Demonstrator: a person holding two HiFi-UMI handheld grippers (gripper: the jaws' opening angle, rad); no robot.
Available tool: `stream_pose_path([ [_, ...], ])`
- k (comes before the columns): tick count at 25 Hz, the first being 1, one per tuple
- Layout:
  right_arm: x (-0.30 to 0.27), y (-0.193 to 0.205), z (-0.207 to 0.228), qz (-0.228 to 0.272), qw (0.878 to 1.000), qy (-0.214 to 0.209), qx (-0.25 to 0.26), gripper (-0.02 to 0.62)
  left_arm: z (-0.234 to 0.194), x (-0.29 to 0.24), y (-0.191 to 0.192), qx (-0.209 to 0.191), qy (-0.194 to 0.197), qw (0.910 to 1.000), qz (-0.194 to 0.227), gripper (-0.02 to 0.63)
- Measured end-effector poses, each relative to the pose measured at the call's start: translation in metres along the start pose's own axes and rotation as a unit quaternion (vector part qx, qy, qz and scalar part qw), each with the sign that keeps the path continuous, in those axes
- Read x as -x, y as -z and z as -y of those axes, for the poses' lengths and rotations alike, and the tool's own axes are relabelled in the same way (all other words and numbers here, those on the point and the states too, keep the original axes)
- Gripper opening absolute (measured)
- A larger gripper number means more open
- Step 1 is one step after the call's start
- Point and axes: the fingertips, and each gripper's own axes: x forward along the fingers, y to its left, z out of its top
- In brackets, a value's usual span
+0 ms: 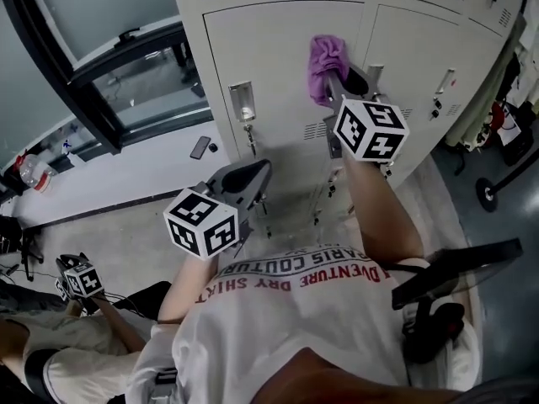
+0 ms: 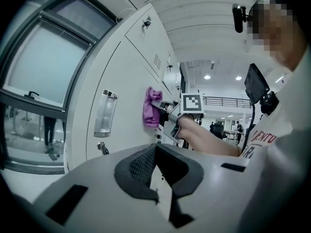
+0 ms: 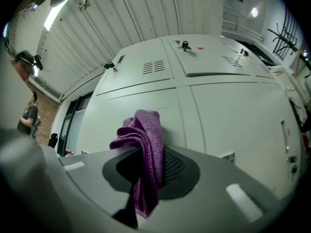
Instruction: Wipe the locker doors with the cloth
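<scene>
Cloth is purple, bunched up and clamped in the right gripper, up against the grey locker door toward its upper right edge. Head view only gives you the top of the bundle. The right gripper view shows it pinched between both jaws, with a tail drooping below them. Left gripper view catches it side-on, touching the door. Left gripper hangs lower, below the latch plate, jaw tips closed together with nothing in them.
</scene>
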Motion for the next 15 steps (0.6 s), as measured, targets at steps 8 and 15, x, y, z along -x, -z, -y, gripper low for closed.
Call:
stream_pose_path([
  [8, 0.015, 0.0, 0.058, 0.003, 0.998, 0.058, 0.009, 0.054, 0.001, -0.003, 0.002, 0.002, 0.001, 1.0, -0.001, -0.001],
  [15, 0.023, -0.003, 0.047, 0.011, 0.998, 0.052, 0.023, 0.054, -0.002, 0.004, 0.001, 0.002, -0.008, 1.0, 0.004, 0.0],
])
